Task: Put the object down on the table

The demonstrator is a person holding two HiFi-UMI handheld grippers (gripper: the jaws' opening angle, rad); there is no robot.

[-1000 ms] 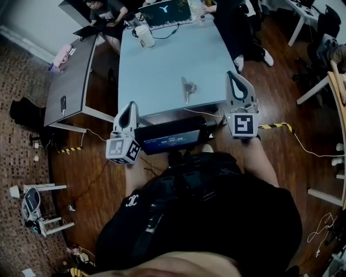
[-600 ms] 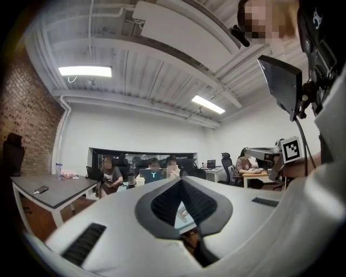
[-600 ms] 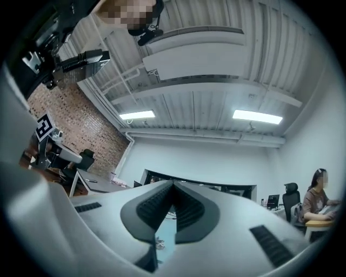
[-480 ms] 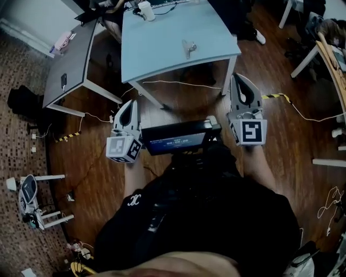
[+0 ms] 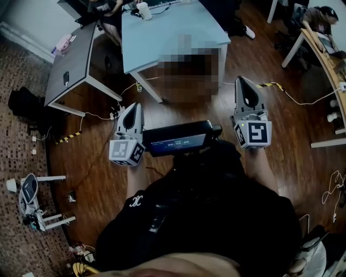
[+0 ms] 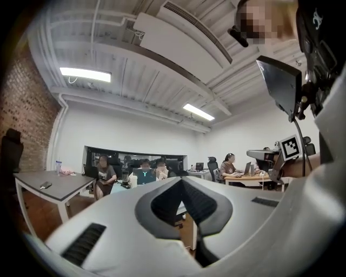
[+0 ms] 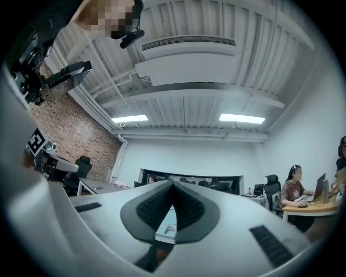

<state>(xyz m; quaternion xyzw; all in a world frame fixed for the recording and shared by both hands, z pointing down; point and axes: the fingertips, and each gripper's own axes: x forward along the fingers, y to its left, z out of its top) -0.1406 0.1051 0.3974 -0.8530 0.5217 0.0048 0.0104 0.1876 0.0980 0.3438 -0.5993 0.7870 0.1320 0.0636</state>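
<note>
A small silvery object (image 7: 170,228) lies on the light-blue table (image 5: 151,38), seen far off through the gap under my right gripper's tips. In the head view a mosaic patch covers that spot. My left gripper (image 5: 133,105) hangs over the wooden floor, well short of the table, shut and empty; its tips meet in the left gripper view (image 6: 181,180). My right gripper (image 5: 241,79) is also over the floor near the table's front right leg, shut with nothing between its ribbed pads (image 7: 157,208).
A grey side table (image 5: 73,59) stands at the left, a wooden desk (image 5: 324,54) at the right. A white mug (image 5: 144,10) sits at the blue table's far end, where people are seated. Cables and striped tape (image 5: 270,85) lie on the floor.
The table has slid up and away in the head view as the person backed off from it. Both grippers stayed shut and empty, now over floor instead of the table's edge.
</note>
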